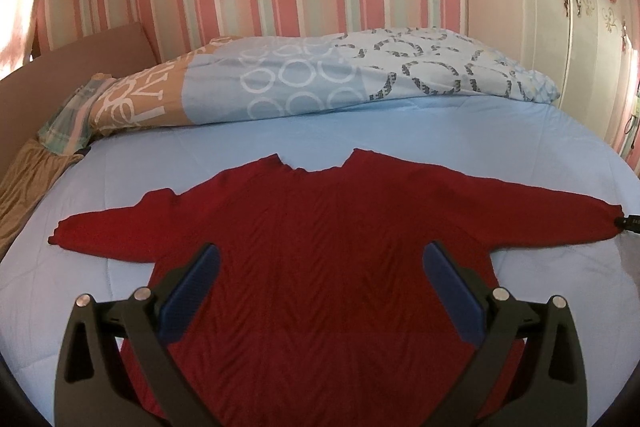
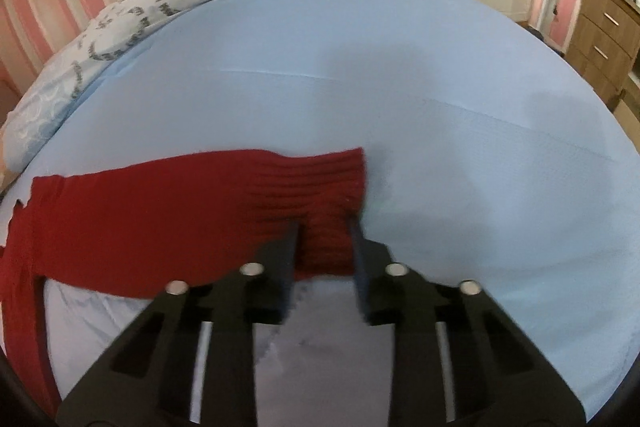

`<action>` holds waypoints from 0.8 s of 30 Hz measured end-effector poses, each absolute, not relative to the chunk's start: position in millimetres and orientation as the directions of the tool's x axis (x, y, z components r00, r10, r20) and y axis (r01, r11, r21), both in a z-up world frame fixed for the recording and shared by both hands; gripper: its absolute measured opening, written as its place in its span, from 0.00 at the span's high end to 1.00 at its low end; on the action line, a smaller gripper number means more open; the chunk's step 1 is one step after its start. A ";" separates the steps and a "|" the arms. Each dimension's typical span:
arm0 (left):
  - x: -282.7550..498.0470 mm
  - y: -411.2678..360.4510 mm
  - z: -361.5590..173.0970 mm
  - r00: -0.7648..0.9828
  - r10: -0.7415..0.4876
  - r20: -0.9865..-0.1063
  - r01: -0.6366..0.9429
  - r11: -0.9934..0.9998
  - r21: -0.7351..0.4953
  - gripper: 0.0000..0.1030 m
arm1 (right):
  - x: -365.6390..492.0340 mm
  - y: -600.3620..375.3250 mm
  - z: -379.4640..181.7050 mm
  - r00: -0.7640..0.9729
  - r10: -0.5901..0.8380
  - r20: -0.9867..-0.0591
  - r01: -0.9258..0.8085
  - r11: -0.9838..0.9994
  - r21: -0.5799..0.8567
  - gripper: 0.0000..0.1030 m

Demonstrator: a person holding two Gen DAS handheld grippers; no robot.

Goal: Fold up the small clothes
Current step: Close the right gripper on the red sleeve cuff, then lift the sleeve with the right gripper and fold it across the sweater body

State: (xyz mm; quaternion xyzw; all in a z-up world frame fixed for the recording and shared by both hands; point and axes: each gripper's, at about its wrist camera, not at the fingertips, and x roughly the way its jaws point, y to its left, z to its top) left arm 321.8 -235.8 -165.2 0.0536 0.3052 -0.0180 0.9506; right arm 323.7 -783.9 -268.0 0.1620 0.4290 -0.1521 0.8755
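A dark red knit sweater (image 1: 320, 227) lies flat on the light blue bed sheet (image 1: 320, 135), both sleeves spread out sideways. My left gripper (image 1: 320, 259) is open, its blue pads (image 1: 192, 287) hovering wide apart above the sweater's body. In the right wrist view the right sleeve's ribbed cuff (image 2: 324, 195) lies between my right gripper's (image 2: 324, 227) fingers, which stand either side of it with a gap; the jaws are not closed on it. The right gripper's tip also shows in the left wrist view (image 1: 630, 223) at the sleeve end.
A rolled patterned duvet (image 1: 320, 75) lies along the far side of the bed by the striped wall. A tan cloth (image 1: 28, 183) hangs at the left edge. A wooden dresser (image 2: 604, 39) stands at the right. A white wardrobe (image 1: 560, 7) stands behind.
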 end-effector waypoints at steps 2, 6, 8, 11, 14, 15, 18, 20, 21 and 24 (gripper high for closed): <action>322.1 -233.6 -164.4 0.813 0.001 -0.582 0.064 0.994 0.091 0.01 | 322.0 -780.2 -262.3 0.598 -0.138 -0.789 0.404 0.903 0.148 0.84; 320.7 -225.7 -160.9 0.816 0.001 -0.578 0.062 0.994 0.089 0.01 | 321.3 -767.7 -239.2 0.647 -0.155 -0.746 0.386 0.911 0.146 0.85; 320.0 -220.6 -158.8 0.816 0.002 -0.577 0.059 0.995 0.086 0.01 | 324.5 -759.9 -227.9 0.666 -0.148 -0.732 0.369 0.917 0.150 0.85; 319.7 -209.8 -153.1 0.819 0.007 -0.573 0.047 0.996 0.078 0.01 | 333.1 -743.6 -208.3 0.696 -0.133 -0.706 0.340 0.927 0.160 0.86; 318.7 -198.3 -146.2 0.822 0.017 -0.570 0.034 0.996 0.080 0.01 | 342.2 -722.0 -188.5 0.729 -0.102 -0.676 0.305 0.934 0.188 0.86; 318.6 -193.9 -143.6 0.822 0.020 -0.569 0.032 0.996 0.081 0.01 | 345.2 -714.6 -182.9 0.739 -0.089 -0.668 0.292 0.935 0.199 0.86; 319.8 -179.1 -136.4 0.824 0.029 -0.566 0.020 0.997 0.079 0.01 | 354.0 -687.3 -167.1 0.767 -0.043 -0.640 0.247 0.941 0.232 0.86; 322.0 -166.1 -131.8 0.824 0.038 -0.566 0.004 0.997 0.072 0.01 | 362.5 -663.7 -159.8 0.775 -0.012 -0.631 0.210 0.948 0.240 0.86; 322.4 -161.4 -130.1 0.825 0.040 -0.564 0.000 0.997 0.071 0.01 | 365.6 -653.5 -157.9 0.777 -0.002 -0.630 0.197 0.951 0.239 0.86; 324.3 -142.8 -124.5 0.829 0.055 -0.556 -0.017 0.997 0.073 0.01 | 380.8 -614.5 -152.7 0.780 0.044 -0.624 0.146 0.957 0.249 0.86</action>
